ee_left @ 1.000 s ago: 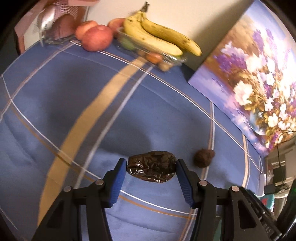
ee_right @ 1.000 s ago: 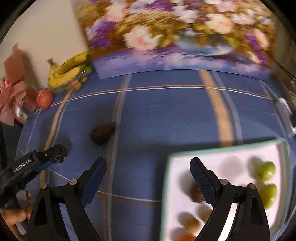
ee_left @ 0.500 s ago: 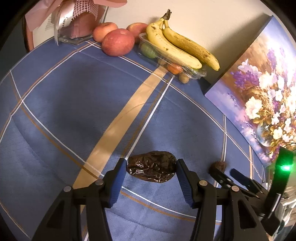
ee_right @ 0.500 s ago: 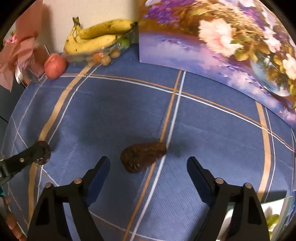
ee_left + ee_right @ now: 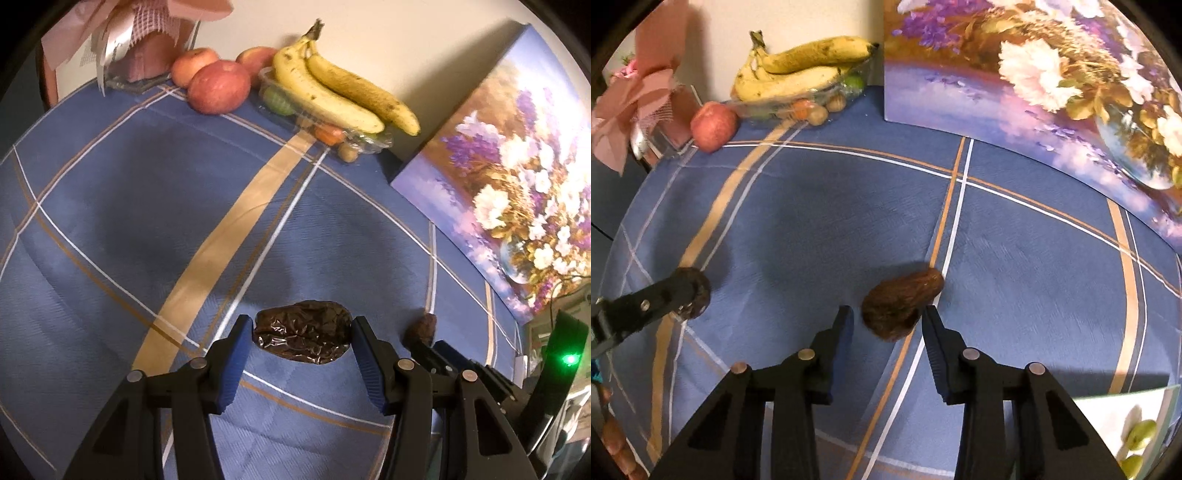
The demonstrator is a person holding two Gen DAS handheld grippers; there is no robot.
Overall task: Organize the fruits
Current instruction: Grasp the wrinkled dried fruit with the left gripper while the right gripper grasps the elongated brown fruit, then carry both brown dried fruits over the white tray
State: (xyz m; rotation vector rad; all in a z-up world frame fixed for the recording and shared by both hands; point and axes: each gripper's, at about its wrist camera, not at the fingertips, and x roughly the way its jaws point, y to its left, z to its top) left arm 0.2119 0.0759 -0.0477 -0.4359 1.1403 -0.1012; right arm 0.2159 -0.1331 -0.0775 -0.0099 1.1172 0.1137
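Observation:
My left gripper (image 5: 302,341) is shut on a dark, wrinkled, shiny fruit (image 5: 303,336), held just above the blue checked tablecloth (image 5: 147,229). My right gripper (image 5: 887,325) is open, its fingers on either side of a brown fuzzy fruit (image 5: 899,302) that lies on the cloth. That brown fruit also shows in the left wrist view (image 5: 421,329), partly behind the right gripper's tip. In the right wrist view the left gripper's finger (image 5: 646,306) reaches in from the left with the dark fruit (image 5: 696,297) at its tip.
At the back stand red apples (image 5: 218,86), bananas (image 5: 332,96) on a clear tray of small fruits (image 5: 332,134), a pink gift bouquet (image 5: 140,40) and a flower painting (image 5: 517,177). A white plate (image 5: 1119,421) with green fruits (image 5: 1141,430) lies at the right wrist view's lower right.
My right gripper has moved left from the plate to the brown fruit and has narrowed around it. My left gripper still holds the dark fruit; its view has tilted toward the back.

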